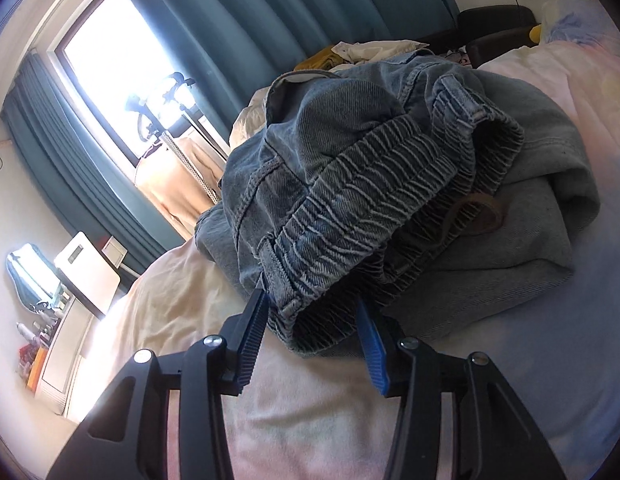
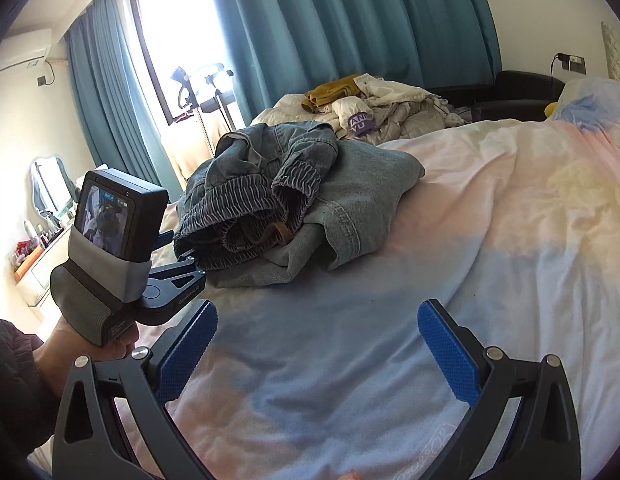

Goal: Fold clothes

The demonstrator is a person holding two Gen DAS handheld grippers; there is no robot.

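Note:
A pair of blue denim jeans (image 1: 370, 184) lies partly folded in a heap on the bed, its elastic waistband (image 1: 350, 232) bunched on top toward me. My left gripper (image 1: 312, 312) is open, its blue fingers either side of the waistband's near edge, not closed on it. In the right wrist view the jeans (image 2: 301, 200) lie at centre left, with the left gripper (image 2: 181, 256) at their left edge. My right gripper (image 2: 316, 320) is wide open and empty, above bare sheet in front of the jeans.
The bed has a pastel pink, blue and yellow sheet (image 2: 490, 220). A pile of other clothes (image 2: 382, 112) lies at the far side. Teal curtains (image 2: 330, 20) and a bright window (image 2: 177, 40) stand behind. A dresser (image 2: 33, 264) is at the left.

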